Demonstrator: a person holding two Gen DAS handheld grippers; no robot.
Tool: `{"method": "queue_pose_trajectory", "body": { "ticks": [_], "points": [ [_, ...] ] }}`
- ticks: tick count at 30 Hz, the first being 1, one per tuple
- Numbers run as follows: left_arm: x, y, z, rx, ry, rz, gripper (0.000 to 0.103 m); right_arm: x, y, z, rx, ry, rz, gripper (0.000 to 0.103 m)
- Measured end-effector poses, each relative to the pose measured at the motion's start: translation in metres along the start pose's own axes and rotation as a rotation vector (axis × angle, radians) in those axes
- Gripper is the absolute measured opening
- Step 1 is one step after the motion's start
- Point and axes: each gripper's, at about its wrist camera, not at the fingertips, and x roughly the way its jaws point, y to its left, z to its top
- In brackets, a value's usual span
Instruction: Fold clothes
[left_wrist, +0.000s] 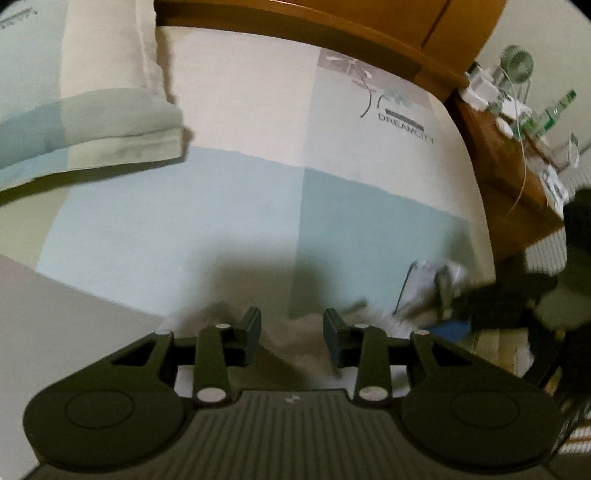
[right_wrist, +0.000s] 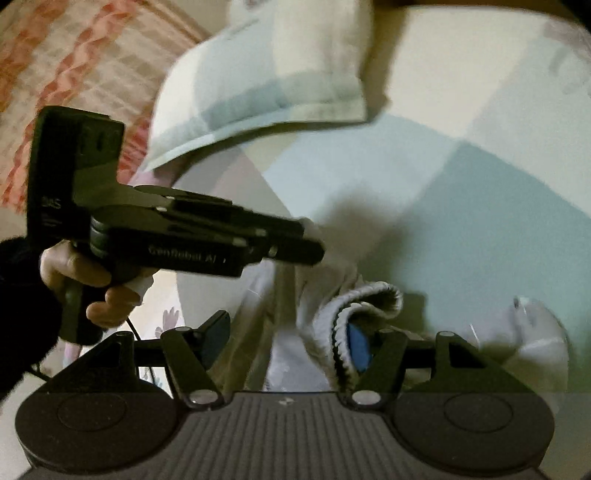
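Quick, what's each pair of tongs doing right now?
Left tongs: partly apart over white garment; grip unclear.
Right tongs: open, garment between them, unpinched.

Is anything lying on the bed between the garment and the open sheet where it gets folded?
Nothing visible does. The pale garment bunches at the right gripper; the sheet beyond is bare up to the pillow.

A home bedroom — patchwork bedsheet (left_wrist: 240, 122), pillow (left_wrist: 92, 122), wooden headboard (left_wrist: 332, 26).
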Motion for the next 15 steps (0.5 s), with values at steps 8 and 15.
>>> {"method": "queue_pose_trajectory", "body": {
  "ticks": [8, 15],
  "points": [
    [-0.012, 0.010, 0.008, 0.070, -0.008, 0.026, 0.043, 0.001, -0.007, 0.021, -0.061, -0.043, -0.028, 0.070],
    [-0.009, 0.015, 0.022, 0.048, -0.064, 0.031, 0.043, 0.000, -0.020, 0.049, -0.074, -0.065, -0.040, 0.027]
  ]
}}
